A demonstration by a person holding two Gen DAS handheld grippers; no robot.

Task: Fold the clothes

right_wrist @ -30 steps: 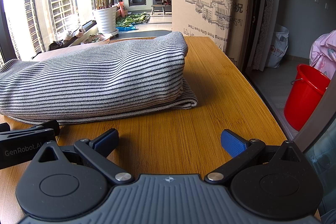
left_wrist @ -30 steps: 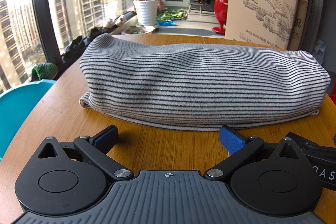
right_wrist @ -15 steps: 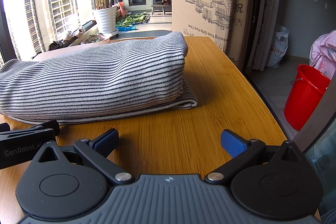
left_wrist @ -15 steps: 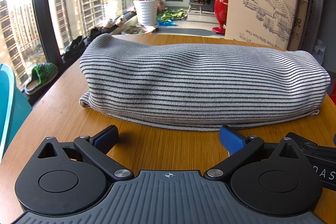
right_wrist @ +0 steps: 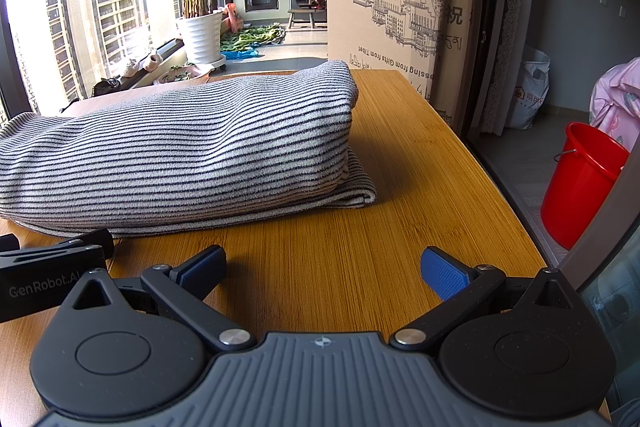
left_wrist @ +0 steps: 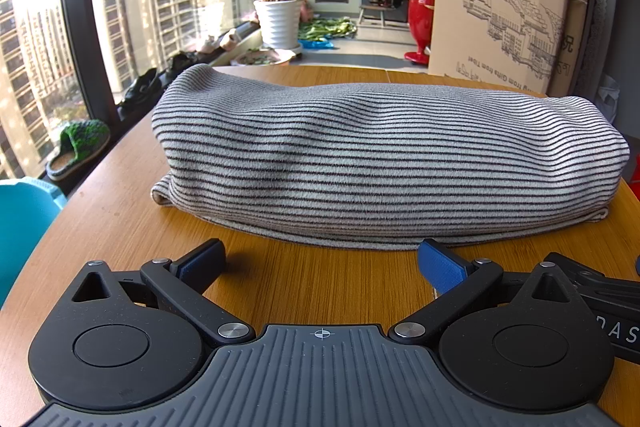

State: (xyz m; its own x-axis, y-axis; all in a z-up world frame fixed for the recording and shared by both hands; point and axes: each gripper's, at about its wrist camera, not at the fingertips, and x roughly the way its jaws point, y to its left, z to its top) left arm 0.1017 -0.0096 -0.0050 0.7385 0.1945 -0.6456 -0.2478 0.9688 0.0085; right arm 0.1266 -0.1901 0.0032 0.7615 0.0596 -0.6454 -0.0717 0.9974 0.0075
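A grey garment with thin dark stripes (left_wrist: 384, 163) lies folded in a thick bundle on the wooden table (left_wrist: 312, 287). It also shows in the right wrist view (right_wrist: 180, 155), to the left and ahead. My left gripper (left_wrist: 320, 263) is open and empty, resting low just in front of the bundle's near edge. My right gripper (right_wrist: 324, 267) is open and empty over bare table, to the right of the bundle's near corner. Each gripper's body shows at the edge of the other's view.
A large cardboard box (right_wrist: 396, 7) stands past the table's far right corner. A red bucket (right_wrist: 580, 183) sits on the floor to the right. A teal chair (left_wrist: 20, 223) is at the table's left. A potted palm (left_wrist: 280, 19) stands by the window.
Both grippers and the garment stay still. The teal chair at the left of the left wrist view shifted out of view and then back.
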